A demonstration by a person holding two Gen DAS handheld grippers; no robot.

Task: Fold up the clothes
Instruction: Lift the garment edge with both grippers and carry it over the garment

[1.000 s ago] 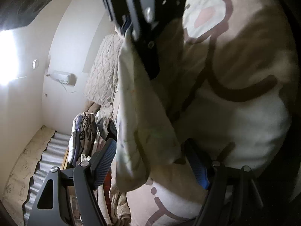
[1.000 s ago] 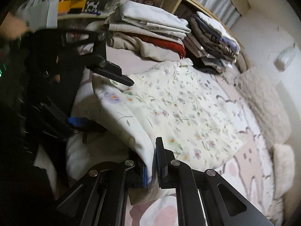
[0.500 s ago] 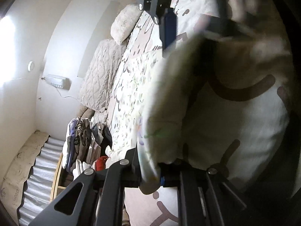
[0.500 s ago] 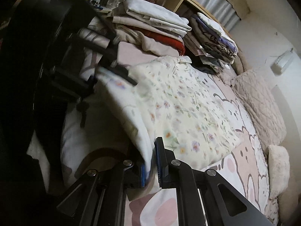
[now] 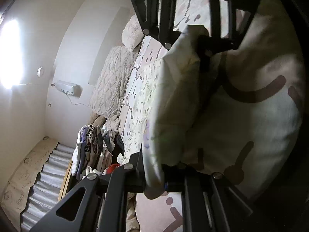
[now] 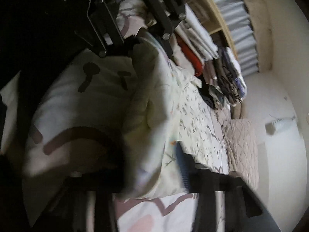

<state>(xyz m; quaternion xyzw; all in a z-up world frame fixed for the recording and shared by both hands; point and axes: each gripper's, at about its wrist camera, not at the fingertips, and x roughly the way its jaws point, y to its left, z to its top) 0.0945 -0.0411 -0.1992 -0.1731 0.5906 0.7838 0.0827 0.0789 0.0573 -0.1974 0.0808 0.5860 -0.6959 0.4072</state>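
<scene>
While the left gripper [image 5: 154,179] at the bottom of its own view pinches an edge of the floral garment [image 5: 170,104] between nearly closed fingers, the right gripper [image 5: 199,44] at the top of that frame clamps another part of the same cloth. From the right wrist view, badly blurred, the garment [image 6: 160,104] runs from bottom centre up to the left gripper [image 6: 139,40] at the top. Only the left view shows the wall lamp [image 5: 67,90] at centre left; only the right view shows the wooden shelf [image 6: 218,17] above the stacked folded clothes [image 6: 200,42], upper right. The garment lies across the patterned bedspread [image 5: 260,127].
</scene>
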